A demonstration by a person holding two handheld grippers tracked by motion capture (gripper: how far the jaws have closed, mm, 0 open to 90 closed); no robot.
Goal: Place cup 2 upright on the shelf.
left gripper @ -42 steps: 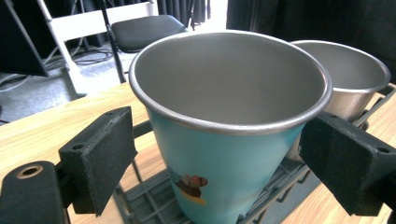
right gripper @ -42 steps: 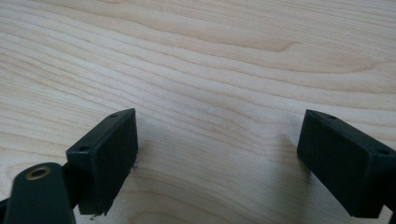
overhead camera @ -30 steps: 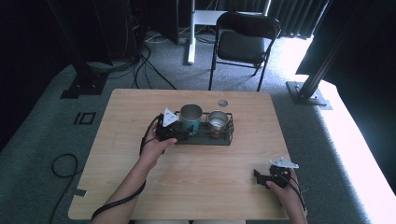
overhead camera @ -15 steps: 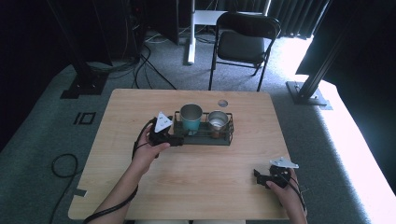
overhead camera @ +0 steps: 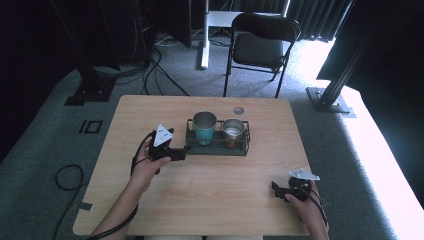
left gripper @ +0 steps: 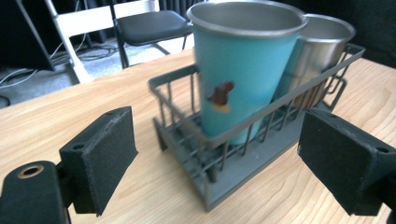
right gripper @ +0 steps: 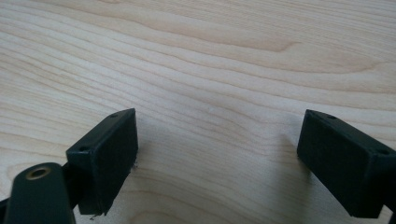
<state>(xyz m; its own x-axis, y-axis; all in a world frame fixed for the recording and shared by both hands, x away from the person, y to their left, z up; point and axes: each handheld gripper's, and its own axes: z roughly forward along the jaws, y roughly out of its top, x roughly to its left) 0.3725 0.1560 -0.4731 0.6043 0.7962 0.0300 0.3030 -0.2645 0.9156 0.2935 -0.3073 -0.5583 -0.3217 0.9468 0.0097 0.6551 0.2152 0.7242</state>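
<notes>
Facing the near end of a dark grey wire rack (left gripper: 224, 140), the left gripper (left gripper: 219, 154) has its black padded fingers (left gripper: 100, 156) spread wide with nothing between them — the rack end sits just ahead, not touching either pad. In the high view the left gripper (overhead camera: 172, 152) is just beside the rack's left end (overhead camera: 192, 145), near the middle of the light wooden table (overhead camera: 200, 200). Inside the rack: a teal metal cup with a small sticker (left gripper: 240, 70) nearest, upright, and a bare steel cup (left gripper: 313, 56) behind it, touching or nearly so. Judged handling — rack is stiff wire, rigid, probably light on its own but top-heavy with two cups; thin bars give the pads little to bite, so best hold looks like the end rail or upper rim, not the cups. Cup walls are smooth and tapered, likely slippery; rim pinch would be safer. The right gripper (right gripper: 217, 154) rests over bare table at the near right corner (overhead camera: 295, 187), fingers (right gripper: 105, 158) spread, empty, well apart from the rack.
</notes>
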